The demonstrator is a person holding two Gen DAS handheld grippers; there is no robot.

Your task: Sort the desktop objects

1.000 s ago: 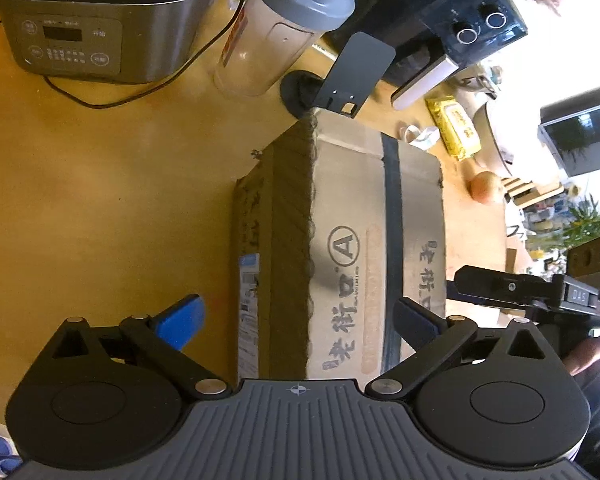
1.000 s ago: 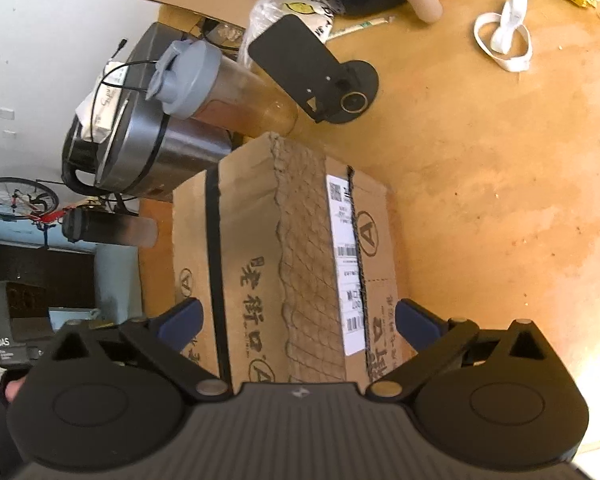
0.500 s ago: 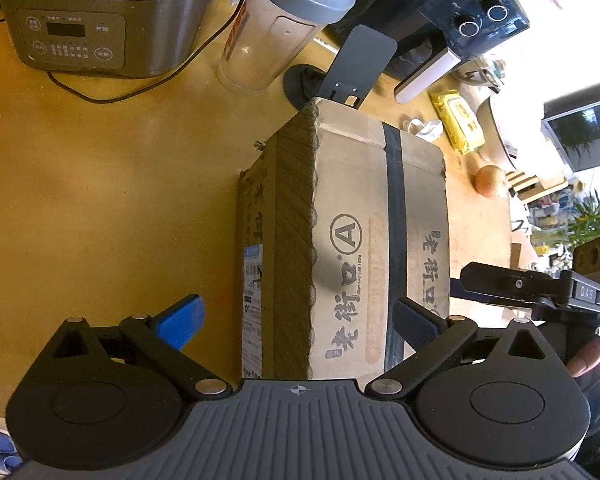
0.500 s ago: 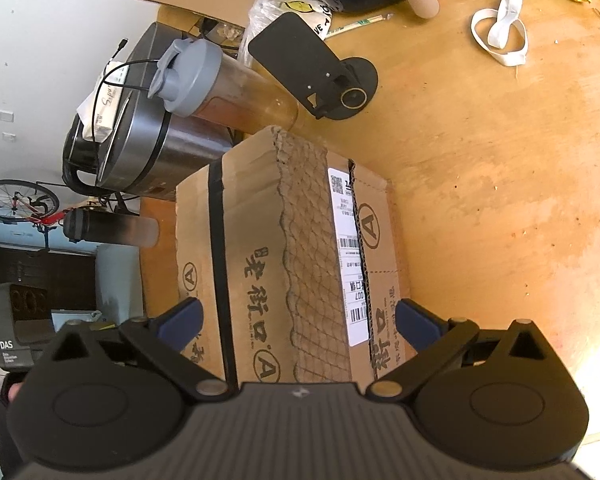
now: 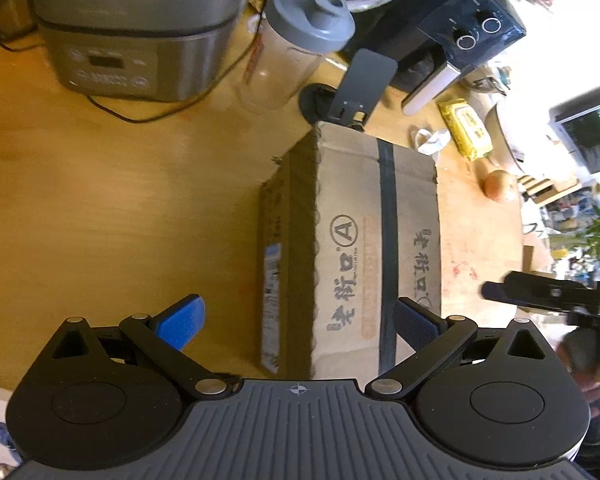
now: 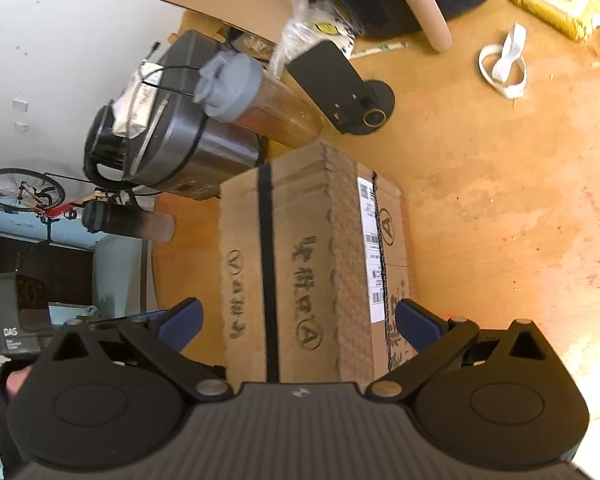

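— Left wrist view: the cardboard box is seen standing on the wooden worktop, in front of the rice cooker and shaker bottle. The left tool is spread wide, its pads apart from the box sides.

— And from the other side?

— The right tool is likewise held wide around the box; nothing is gripped. The step in hand is judged to be a two-tool approach to the box. Next, both tools would need to be pressed against opposite faces before any lift.

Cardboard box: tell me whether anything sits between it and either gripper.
Nothing visible does. The cardboard box lies directly between the open fingers of the left gripper and the right gripper.
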